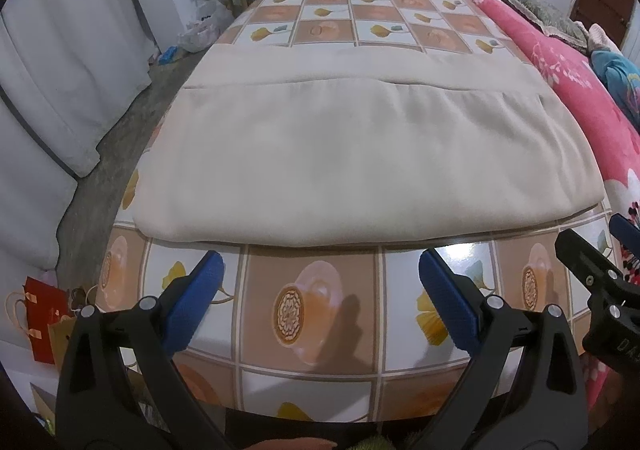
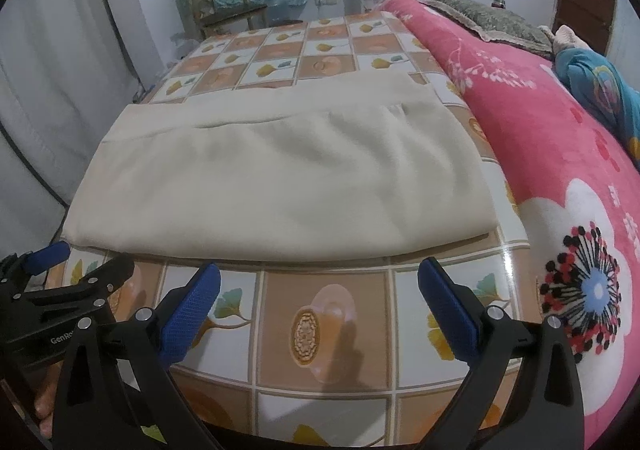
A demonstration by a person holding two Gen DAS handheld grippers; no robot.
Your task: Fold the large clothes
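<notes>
My left gripper (image 1: pixel 320 302) is spread wide and empty right over the tablecloth (image 1: pixel 312 330), and my right gripper (image 2: pixel 318 306) is just as wide with nothing in it. The beige garment (image 1: pixel 340 166) lies folded flat at 12 o'clock, its near edge just past my fingertips. For the next fold I'd pinch all layers at the near corners, not only the top one. My right view shows the pink blanket (image 2: pixel 560 154) crowding in at 3 o'clock, while the left view shows the bare floor (image 1: pixel 104 170) at 9.
</notes>
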